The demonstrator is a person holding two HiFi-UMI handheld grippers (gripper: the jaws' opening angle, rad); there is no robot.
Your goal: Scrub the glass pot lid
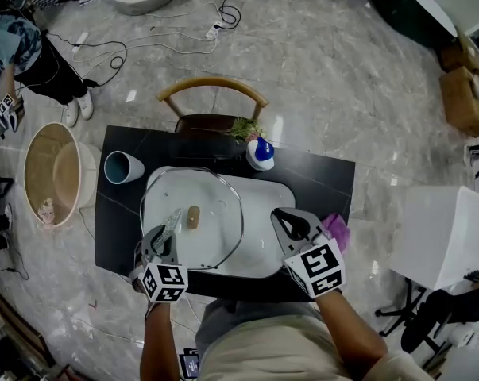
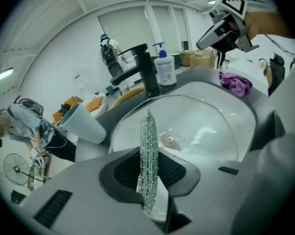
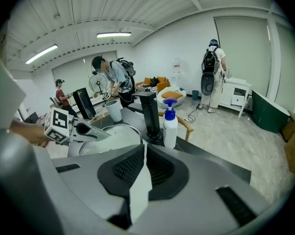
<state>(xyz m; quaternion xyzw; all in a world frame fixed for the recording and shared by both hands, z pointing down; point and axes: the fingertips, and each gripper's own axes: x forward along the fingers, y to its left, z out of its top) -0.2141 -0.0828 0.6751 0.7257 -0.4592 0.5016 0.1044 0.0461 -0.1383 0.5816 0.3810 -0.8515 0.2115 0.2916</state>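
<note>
My left hand-held gripper (image 1: 171, 225) is clamped on a silvery mesh scrubber (image 2: 148, 153) at the near-left edge of the glass pot lid (image 1: 215, 201). The lid lies knob-up in the white sink (image 1: 264, 254). My right hand-held gripper (image 1: 283, 217), jaws together and empty, hangs over the sink's right side, near a purple cloth (image 1: 337, 230) on the black worktop (image 1: 121, 230).

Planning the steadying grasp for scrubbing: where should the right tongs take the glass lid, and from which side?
The knob at the middle, from above. The glass lid lies in the sink knob up, and its thin rim looks to rest against the basin, so it probably offers little purchase. The right tongs are shut, so they'd need opening first. The left tongs hold the scrubber.
</note>
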